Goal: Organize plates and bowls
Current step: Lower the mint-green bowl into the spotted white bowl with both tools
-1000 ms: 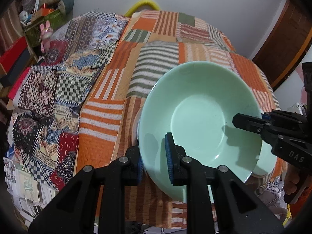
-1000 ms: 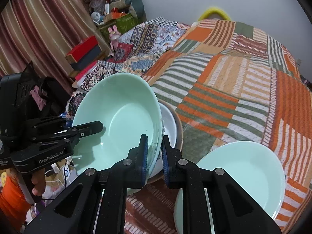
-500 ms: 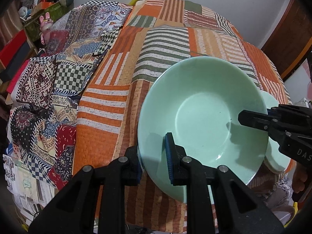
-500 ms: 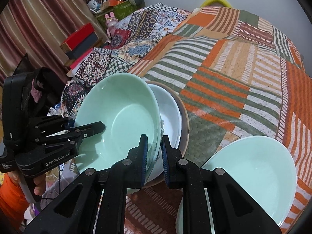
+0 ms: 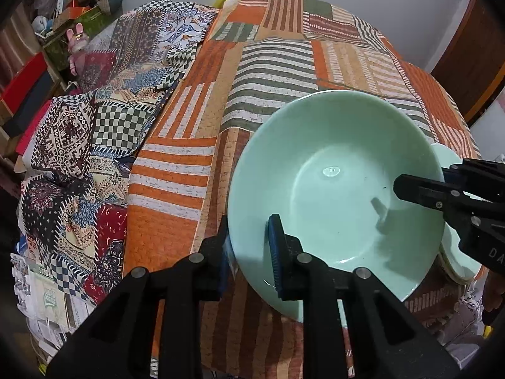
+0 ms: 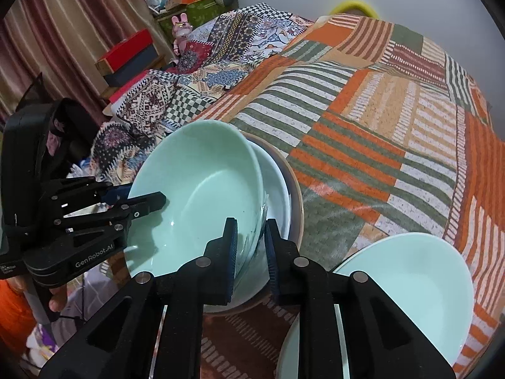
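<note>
A mint green bowl (image 5: pixel 334 186) (image 6: pixel 202 195) is held by both grippers at opposite rims. My left gripper (image 5: pixel 249 249) is shut on its near rim; it shows at the left of the right wrist view (image 6: pixel 139 199). My right gripper (image 6: pixel 251 252) is shut on the opposite rim; it shows at the right of the left wrist view (image 5: pixel 419 186). The bowl sits tilted in a white bowl (image 6: pixel 277 189), which rests in a brown-rimmed dish (image 6: pixel 296 202). A second mint bowl (image 6: pixel 407 287) sits on stacked plates at lower right.
Everything stands on a table under an orange, green and tan striped patchwork cloth (image 6: pixel 378 110). A dark patterned cloth (image 5: pixel 104 120) covers the left side. Boxes and toys (image 6: pixel 189 0) crowd the far left. Curtains (image 6: pixel 47 31) hang at left.
The mint bowl and both grippers have come lower, down into the white bowl. Both grips stay shut on the rim.
</note>
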